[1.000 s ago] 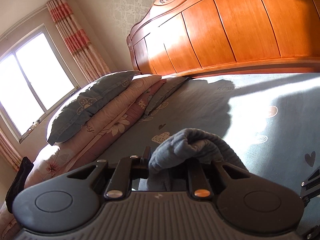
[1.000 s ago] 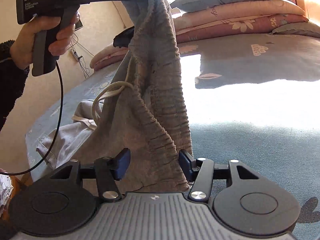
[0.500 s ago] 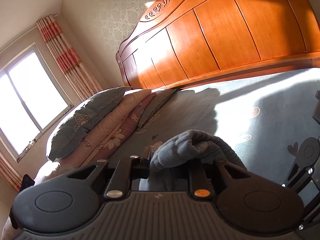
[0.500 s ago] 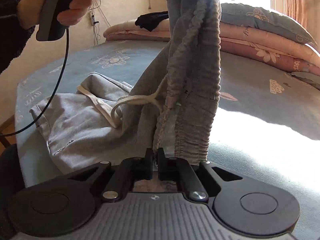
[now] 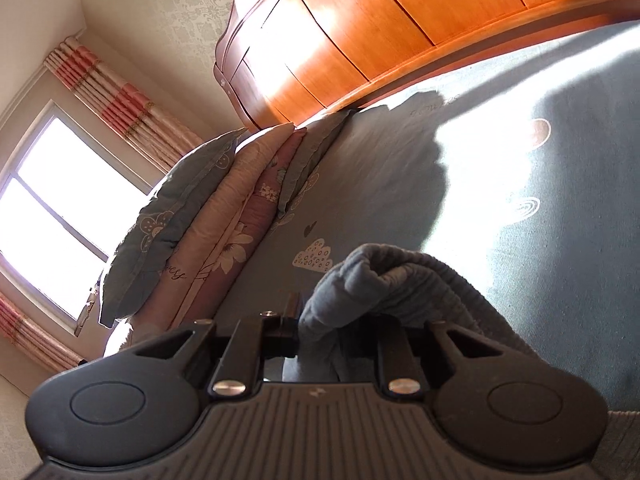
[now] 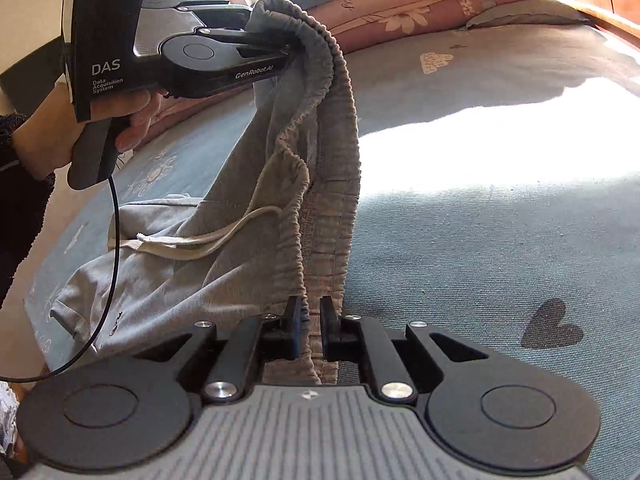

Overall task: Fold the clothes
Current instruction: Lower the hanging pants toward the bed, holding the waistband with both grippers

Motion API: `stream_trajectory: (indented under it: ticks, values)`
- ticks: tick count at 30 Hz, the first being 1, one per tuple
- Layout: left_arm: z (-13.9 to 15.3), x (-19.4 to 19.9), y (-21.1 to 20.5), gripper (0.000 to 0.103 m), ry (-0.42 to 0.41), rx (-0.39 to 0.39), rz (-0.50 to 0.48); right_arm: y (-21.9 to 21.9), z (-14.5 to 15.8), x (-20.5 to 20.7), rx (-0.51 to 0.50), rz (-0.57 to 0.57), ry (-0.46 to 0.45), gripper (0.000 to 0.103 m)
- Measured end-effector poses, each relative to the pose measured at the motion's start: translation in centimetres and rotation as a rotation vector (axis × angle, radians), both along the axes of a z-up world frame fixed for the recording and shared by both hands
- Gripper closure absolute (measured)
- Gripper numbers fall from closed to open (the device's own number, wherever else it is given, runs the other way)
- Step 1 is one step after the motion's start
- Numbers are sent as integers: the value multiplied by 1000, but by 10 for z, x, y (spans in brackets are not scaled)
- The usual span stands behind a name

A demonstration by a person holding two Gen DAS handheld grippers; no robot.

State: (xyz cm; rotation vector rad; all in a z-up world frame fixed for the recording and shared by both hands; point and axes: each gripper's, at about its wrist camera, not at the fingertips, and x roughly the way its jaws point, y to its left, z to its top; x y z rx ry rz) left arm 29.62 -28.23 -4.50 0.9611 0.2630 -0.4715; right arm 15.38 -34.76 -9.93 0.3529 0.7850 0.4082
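Spanning both views, bed [image 6: 500,240] under a blue-grey sheet printed with hearts, clouds and flowers, half in hard sunlight, half in shade. Headboard [image 5: 400,20]: orange wood, panelled, at the far end. Window [image 5: 52,208]: bright, flanked by a pink-striped curtain [image 5: 116,104]. Pillows [image 5: 224,216]: a stack at the window side of the bed, blue on top, then cream and pink floral. Trousers [image 6: 180,272]: grey knit with a gathered elastic waistband and a cream drawstring [image 6: 208,240]; the legs lie crumpled on the sheet at the near left, while the waistband is lifted clear and hangs in a slack band between the two tools. Left gripper [image 6: 296,46]: black handheld unit lettered DAS, held by a hand [image 6: 80,132] in a dark sleeve, cable trailing below; jaws clamped on a bunched fold of waistband, raised above the bed. Right gripper [image 6: 310,328]: low and close to the sheet; jaws have just eased apart a little yet stand nearly together, with the waistband's edge pinched between the pads.
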Motion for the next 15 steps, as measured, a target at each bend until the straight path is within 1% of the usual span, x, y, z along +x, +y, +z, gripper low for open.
stream_trajectory:
  ticks: [1,2,3,5,6,7,8,9,10,12,14,15]
  values:
    - [-5,1,-4,84,4,5,-3,-5,-3,-1,27,6,-13,77]
    - [-9,2,-8,84,10,9,-8,-8,-6,-1,53,18,-21,60]
    - [-13,4,-11,84,18,13,-12,-12,-9,-2,79,30,-30,48]
    - [-20,6,-17,84,40,16,-17,-14,-16,1,139,52,-28,42]
    - [-22,6,-18,84,46,19,-19,-14,-21,4,178,62,-12,42]
    - [-24,6,-18,84,45,26,-18,-12,-27,6,201,70,12,43]
    - [-26,7,-18,83,42,35,-15,-8,-32,7,197,76,49,50]
    - [-29,8,-18,83,38,44,-12,-4,-37,9,193,82,87,88]
    - [-31,8,-18,83,34,53,-10,-1,-41,8,199,81,121,94]
    - [-35,10,-16,82,42,70,-1,1,-45,-3,242,58,178,94]
    - [-40,9,-13,82,74,80,-5,1,-45,-15,301,69,227,93]
    - [-43,8,-13,82,86,85,-11,1,-42,-23,293,79,233,88]
